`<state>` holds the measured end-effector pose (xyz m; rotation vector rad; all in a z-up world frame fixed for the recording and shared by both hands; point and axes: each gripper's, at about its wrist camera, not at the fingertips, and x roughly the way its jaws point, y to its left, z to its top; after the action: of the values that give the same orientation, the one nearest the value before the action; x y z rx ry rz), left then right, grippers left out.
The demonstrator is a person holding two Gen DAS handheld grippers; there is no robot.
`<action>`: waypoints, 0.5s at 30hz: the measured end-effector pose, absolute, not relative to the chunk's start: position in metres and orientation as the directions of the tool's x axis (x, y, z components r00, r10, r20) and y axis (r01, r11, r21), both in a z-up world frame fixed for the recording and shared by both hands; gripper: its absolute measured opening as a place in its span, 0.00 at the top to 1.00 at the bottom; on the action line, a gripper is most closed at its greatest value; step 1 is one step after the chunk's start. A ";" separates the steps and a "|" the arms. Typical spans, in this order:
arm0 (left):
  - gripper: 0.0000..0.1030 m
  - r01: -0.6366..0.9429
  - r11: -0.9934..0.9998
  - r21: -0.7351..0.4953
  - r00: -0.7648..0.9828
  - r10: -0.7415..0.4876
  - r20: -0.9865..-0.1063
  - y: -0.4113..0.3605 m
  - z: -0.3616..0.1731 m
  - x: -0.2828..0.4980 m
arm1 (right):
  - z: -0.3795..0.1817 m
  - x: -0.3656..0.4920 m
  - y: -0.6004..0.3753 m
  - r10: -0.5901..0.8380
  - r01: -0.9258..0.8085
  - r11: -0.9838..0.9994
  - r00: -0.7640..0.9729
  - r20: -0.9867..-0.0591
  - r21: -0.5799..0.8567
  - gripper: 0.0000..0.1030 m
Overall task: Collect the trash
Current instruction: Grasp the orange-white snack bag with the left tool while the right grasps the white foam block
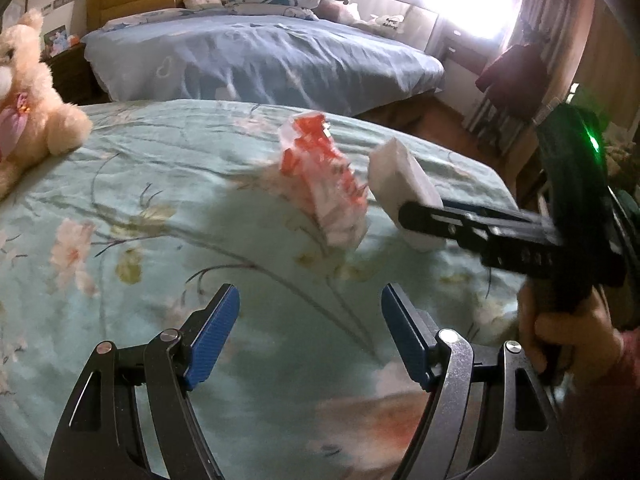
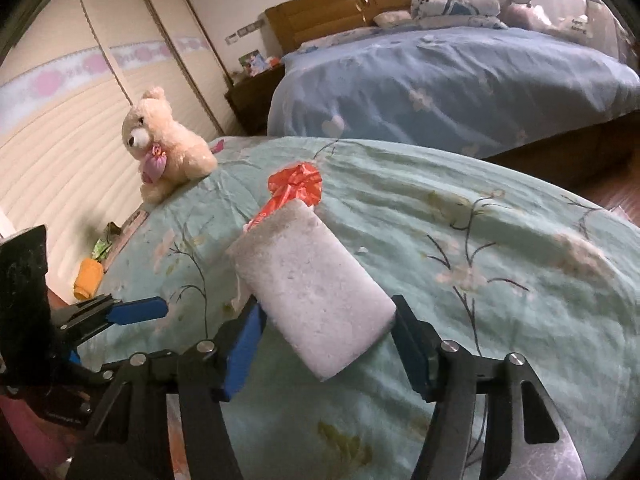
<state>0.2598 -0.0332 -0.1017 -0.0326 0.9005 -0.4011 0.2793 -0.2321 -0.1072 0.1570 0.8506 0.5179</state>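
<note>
Above the green floral bed [image 2: 500,208], the white foam block [image 2: 312,292] is sitting clamped in the right tool [image 2: 326,330], beside the red-and-white bag [image 1: 324,184]. Left tool [image 1: 310,334] is hovering wide, empty. Likely next: opening the bag, dropping the block in.

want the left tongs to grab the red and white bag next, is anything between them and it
Nothing visible. Only bare floral bedspread lies between the open left tongs and the red and white bag. The right tongs, holding the white foam block, sit beside the bag, not in front.
</note>
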 end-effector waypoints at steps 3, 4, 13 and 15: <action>0.27 0.321 0.928 -0.191 0.569 -0.350 -0.744 -0.042 -0.100 0.268 | -0.106 0.269 -0.244 0.480 -0.320 0.877 0.571 -0.666 0.358 0.40; 0.27 0.315 0.931 -0.185 0.576 -0.342 -0.743 -0.045 -0.101 0.271 | -0.106 0.265 -0.250 0.474 -0.297 0.881 0.580 -0.663 0.369 0.40; 0.73 0.297 0.929 -0.219 0.537 -0.352 -0.767 -0.064 -0.117 0.306 | -0.103 0.217 -0.297 0.418 -0.116 0.884 0.628 -0.656 0.452 0.40; 0.74 0.302 0.928 -0.219 0.540 -0.355 -0.763 -0.064 -0.115 0.303 | -0.101 0.207 -0.302 0.412 -0.099 0.882 0.636 -0.653 0.460 0.40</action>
<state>0.3035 -0.0639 -0.1153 -0.0633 0.9210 -0.3906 0.2075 -0.3020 -0.1008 0.4054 0.8357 0.3007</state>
